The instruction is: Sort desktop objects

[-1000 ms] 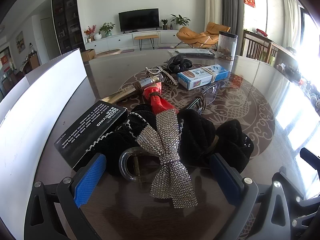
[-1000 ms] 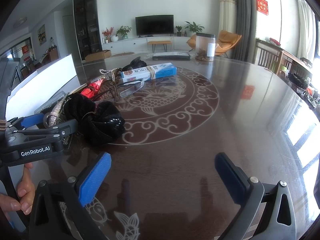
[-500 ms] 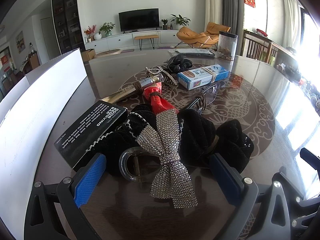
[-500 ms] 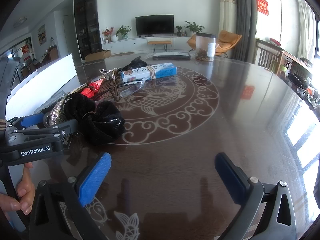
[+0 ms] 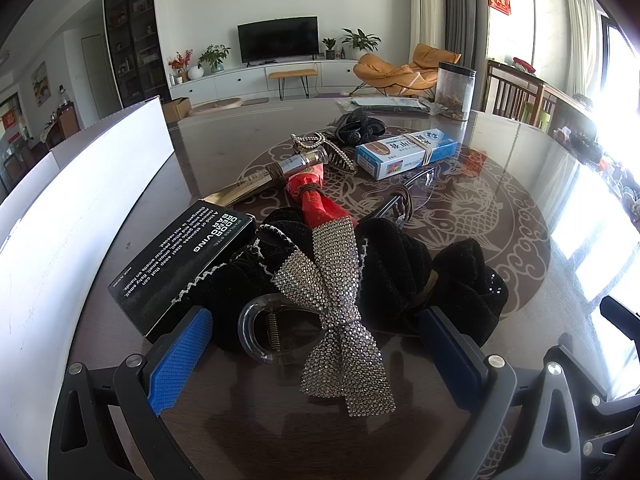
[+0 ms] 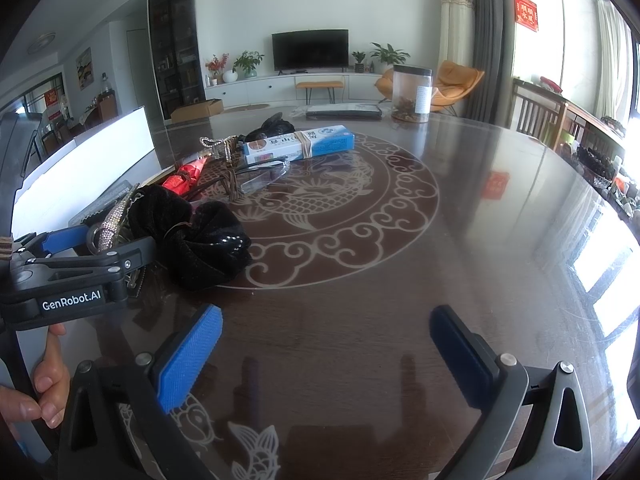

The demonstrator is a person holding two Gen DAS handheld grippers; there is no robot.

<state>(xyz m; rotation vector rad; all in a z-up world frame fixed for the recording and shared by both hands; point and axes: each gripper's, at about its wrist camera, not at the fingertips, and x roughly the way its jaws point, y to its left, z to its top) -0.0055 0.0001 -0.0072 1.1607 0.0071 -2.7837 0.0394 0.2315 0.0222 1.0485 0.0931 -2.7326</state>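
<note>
Both the left gripper (image 5: 316,356) and the right gripper (image 6: 326,356) are gaping wide and holding nothing, the left straddling one rhinestone bow clip (image 5: 334,300) lying on two black scrunchies (image 5: 420,280) beside one black box (image 5: 182,264) reading "ODOR REMOVING BAR", the left's arm reading "GenRobot.AI".

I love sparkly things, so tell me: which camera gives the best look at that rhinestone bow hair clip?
The left wrist view. The rhinestone bow clip lies face-up between the open left gripper fingers, its clear clasp visible. The right wrist view shows only a thin sparkling edge, partly hidden behind the left gripper's frame.
</note>
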